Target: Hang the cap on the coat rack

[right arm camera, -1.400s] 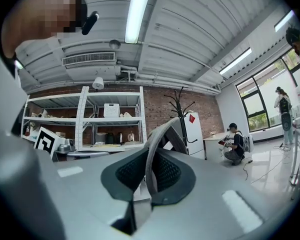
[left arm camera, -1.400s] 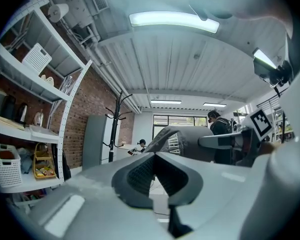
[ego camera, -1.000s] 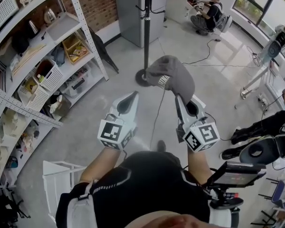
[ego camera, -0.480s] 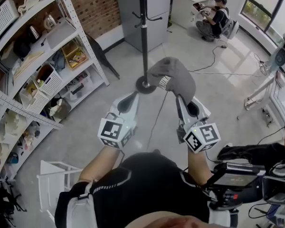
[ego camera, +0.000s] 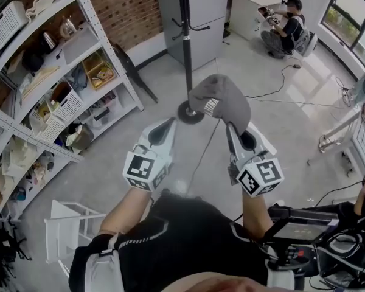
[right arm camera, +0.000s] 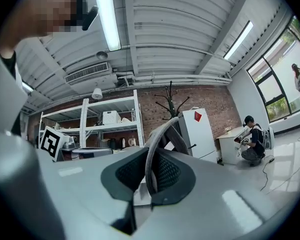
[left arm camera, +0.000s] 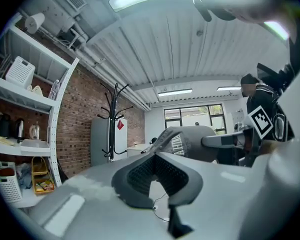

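A grey cap with white print on its side hangs from my right gripper, which is shut on its brim. In the right gripper view the brim's edge stands pinched between the jaws. The black coat rack rises just beyond the cap, its round base on the floor to the cap's left. My left gripper is shut and holds nothing, level with the right one and a hand's width to its left. The left gripper view shows the cap to the right and the coat rack ahead at the left.
White metal shelving full of baskets and boxes lines the left. A grey cabinet stands behind the rack. A person sits at a desk at the far right. A cable runs across the floor. A screen on a stand is at lower right.
The coat rack and its base have drawn closer and more of the pole's hooks show. Both grippers keep their pose, the cap still held by the right one.
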A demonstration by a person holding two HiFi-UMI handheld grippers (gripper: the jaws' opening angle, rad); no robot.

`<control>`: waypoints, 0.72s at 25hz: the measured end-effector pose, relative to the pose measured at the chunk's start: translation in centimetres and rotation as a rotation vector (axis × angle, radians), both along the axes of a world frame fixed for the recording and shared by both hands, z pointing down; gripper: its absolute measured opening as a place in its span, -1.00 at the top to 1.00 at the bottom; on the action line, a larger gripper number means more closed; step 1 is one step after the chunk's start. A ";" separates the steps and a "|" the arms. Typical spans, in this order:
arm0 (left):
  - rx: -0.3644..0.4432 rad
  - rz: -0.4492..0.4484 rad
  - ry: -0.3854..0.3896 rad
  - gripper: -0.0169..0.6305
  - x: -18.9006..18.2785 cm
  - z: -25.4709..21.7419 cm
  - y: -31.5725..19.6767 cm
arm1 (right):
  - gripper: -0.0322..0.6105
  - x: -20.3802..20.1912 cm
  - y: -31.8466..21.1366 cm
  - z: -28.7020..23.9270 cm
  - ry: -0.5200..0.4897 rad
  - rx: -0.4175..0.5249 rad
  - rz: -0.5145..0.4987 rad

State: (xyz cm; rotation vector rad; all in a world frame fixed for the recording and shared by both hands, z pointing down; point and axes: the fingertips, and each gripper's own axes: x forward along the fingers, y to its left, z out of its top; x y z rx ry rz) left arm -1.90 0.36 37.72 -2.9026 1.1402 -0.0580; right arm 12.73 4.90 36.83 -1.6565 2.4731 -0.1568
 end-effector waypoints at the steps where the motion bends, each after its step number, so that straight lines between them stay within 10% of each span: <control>1: -0.001 -0.002 0.000 0.94 0.2 0.1 -0.5 | 0.81 0.2 -0.4 0.1 -0.002 0.000 -0.002; 18: -0.004 0.044 0.062 0.94 -1.0 0.1 -13.0 | 0.81 -1.8 -11.4 -0.9 0.042 0.003 0.048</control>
